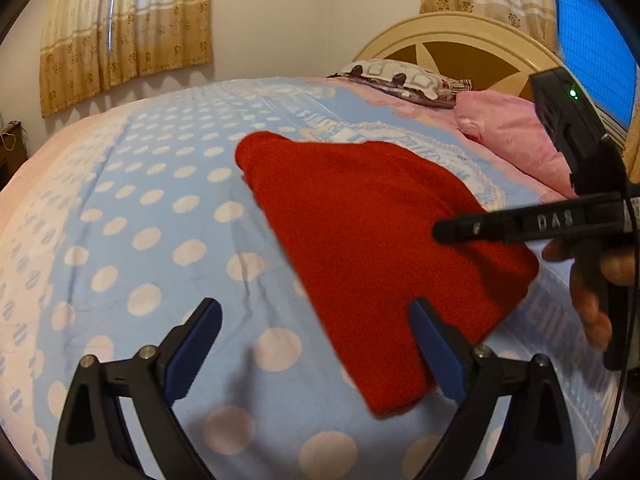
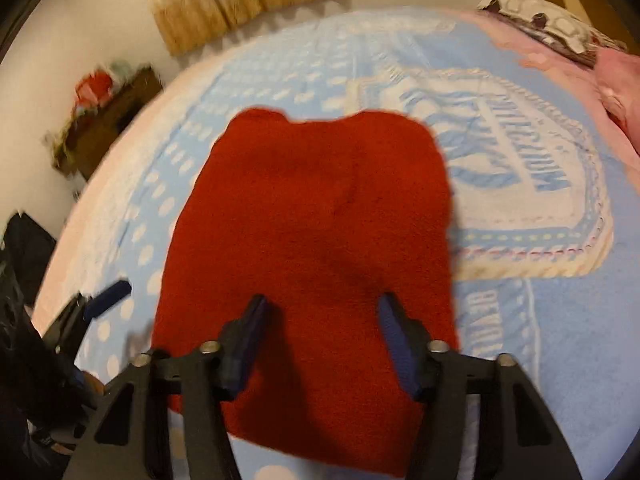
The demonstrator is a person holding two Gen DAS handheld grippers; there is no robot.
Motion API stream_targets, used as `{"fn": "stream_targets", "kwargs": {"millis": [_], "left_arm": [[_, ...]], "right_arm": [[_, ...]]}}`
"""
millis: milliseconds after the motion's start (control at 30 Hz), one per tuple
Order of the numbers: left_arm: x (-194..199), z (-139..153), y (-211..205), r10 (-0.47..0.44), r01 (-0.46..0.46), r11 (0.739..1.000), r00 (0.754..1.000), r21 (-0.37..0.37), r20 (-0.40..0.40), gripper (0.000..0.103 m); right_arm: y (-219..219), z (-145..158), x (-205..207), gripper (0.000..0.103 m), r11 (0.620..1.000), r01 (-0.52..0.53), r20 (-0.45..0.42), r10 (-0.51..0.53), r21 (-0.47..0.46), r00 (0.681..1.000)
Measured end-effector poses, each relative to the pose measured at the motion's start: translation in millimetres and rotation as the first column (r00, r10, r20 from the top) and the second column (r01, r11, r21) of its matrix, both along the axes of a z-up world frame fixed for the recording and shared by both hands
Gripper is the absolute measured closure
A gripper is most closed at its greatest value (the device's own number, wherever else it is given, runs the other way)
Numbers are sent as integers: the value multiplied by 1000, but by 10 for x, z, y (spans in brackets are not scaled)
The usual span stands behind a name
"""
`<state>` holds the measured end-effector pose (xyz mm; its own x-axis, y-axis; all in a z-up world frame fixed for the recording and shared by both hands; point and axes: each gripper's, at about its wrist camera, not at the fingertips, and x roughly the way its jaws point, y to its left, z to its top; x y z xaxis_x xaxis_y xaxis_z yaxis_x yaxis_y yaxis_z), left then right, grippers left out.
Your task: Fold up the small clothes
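A red garment lies folded flat on the blue polka-dot bedspread; it also shows in the right wrist view. My left gripper is open and empty, just above the bedspread at the garment's near left edge. My right gripper is open and empty, hovering over the garment's near part. In the left wrist view the right gripper reaches in from the right above the garment, seen side-on. The left gripper's blue fingertip shows at the left of the right wrist view.
Pink pillow and patterned pillow lie by the cream headboard. Curtains hang on the far wall. A dark cabinet with clutter stands beside the bed. A white printed panel marks the bedspread right of the garment.
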<state>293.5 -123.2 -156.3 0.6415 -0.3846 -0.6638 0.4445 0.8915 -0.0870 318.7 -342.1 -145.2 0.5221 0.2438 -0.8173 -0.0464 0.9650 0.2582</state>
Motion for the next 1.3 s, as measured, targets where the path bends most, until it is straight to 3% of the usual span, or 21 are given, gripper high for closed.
{"fn": "stream_targets", "kwargs": {"millis": [100, 200, 267, 367, 500, 633, 1067, 1233, 1300], "left_arm": [[-32, -30, -65, -16, 16, 1000, 1000, 23, 5, 5], [-37, -35, -91, -14, 14, 999, 1000, 40, 6, 1], [-25, -50, -96, -15, 15, 999, 1000, 44, -2, 0], [-20, -59, -105, -15, 16, 999, 1000, 50, -7, 0], [-17, -70, -110, -18, 19, 998, 1000, 52, -14, 0], [-13, -83, -121, -27, 28, 998, 999, 51, -26, 0], [-20, -15, -171, -26, 28, 995, 999, 94, -26, 0], [2, 163, -148, -6, 6, 997, 1000, 73, 11, 0], [80, 127, -205, -4, 4, 995, 1000, 95, 3, 0]], "right_arm": [[69, 76, -9, 54, 999, -8, -3, 7, -53, 1000], [220, 233, 12, 52, 992, -25, 57, 32, -122, 998], [352, 308, 70, 42, 986, -46, 95, 62, -161, 994], [440, 287, 230, 42, 991, -67, 68, 75, -117, 995], [382, 40, 428, 42, 989, -29, 6, 30, -146, 1000], [188, -5, 427, 43, 998, -15, 12, 16, -63, 1000], [147, -6, 374, 43, 993, -90, 39, 93, -79, 995], [17, 142, 378, 42, 995, -99, 69, 97, 21, 993], [-47, 161, 473, 42, 998, -67, 58, 67, 7, 996]]}}
